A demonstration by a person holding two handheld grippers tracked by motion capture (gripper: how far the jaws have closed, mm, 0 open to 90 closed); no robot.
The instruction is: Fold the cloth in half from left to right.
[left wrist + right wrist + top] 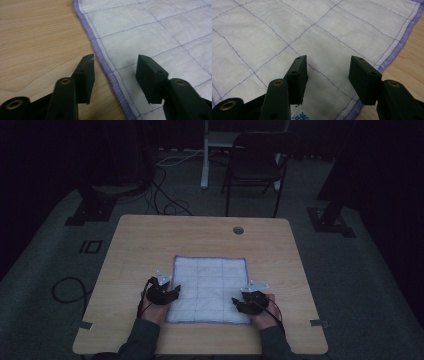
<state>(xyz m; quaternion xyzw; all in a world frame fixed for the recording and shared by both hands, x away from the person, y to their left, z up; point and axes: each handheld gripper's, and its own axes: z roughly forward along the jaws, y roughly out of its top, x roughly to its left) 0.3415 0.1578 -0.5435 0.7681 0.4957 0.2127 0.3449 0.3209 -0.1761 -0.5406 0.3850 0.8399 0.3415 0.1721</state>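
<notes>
A white quilted cloth (210, 287) with a purple hem lies flat and spread out on the wooden table (150, 240). My left gripper (169, 292) is at the cloth's left edge, open. In the left gripper view its jaws straddle the purple hem (100, 53) of the cloth (155, 32), with nothing pinched. My right gripper (239, 304) sits open near the front right corner. In the right gripper view the jaws hover over the cloth (287, 30), and a small printed label (302, 117) peeks out at the bottom.
A round cable hole (238, 230) sits at the table's far side. A dark chair (255, 165) and a white post (205, 155) stand behind the table. Cables (165, 202) trail on the grey floor. Bare wood surrounds the cloth.
</notes>
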